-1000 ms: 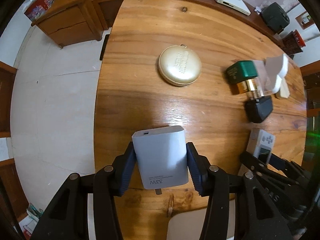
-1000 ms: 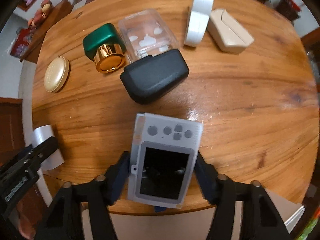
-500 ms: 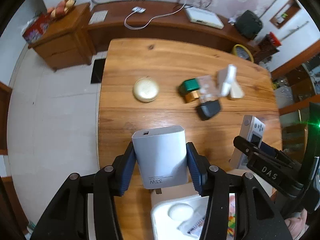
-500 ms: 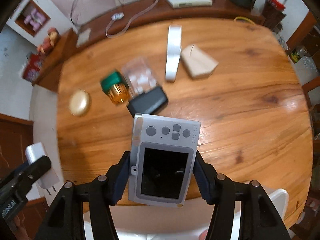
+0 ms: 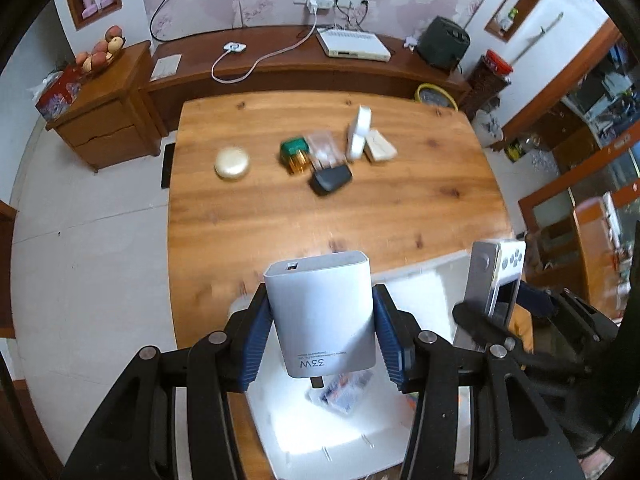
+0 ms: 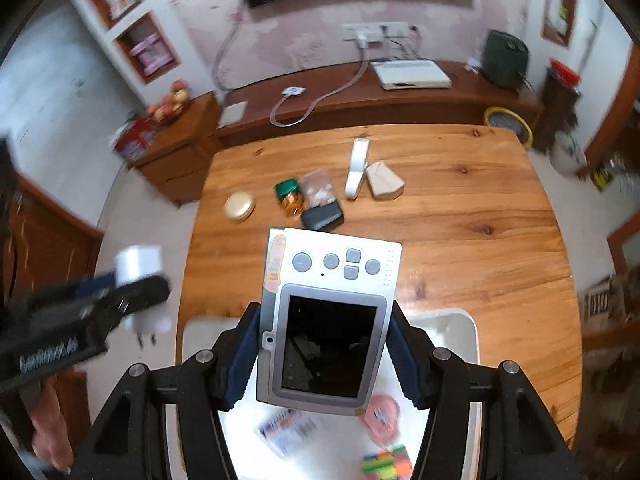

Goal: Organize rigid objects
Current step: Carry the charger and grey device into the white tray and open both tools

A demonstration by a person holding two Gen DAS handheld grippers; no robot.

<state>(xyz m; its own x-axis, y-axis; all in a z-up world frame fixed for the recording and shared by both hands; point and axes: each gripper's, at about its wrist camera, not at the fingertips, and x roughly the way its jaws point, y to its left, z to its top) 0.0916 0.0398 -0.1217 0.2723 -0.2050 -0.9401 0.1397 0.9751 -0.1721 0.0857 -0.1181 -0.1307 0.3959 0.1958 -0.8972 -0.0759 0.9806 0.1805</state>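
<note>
My left gripper is shut on a white 33W charger, held high over a white bin at the table's near edge. My right gripper is shut on a grey handheld game console, above the same white bin. The charger and left gripper show at the left of the right wrist view; the console shows at the right of the left wrist view. On the wooden table lie a round gold case, a green and gold bottle and a black case.
A clear plastic box, a white upright device and a beige box stand mid-table. The bin holds small colourful items. A sideboard with a router and cables runs behind the table; a wooden cabinet stands left.
Both grippers have risen and drawn back from the table with their objects still held. The table's objects look smaller and farther, and the white bin has come into view beneath.
</note>
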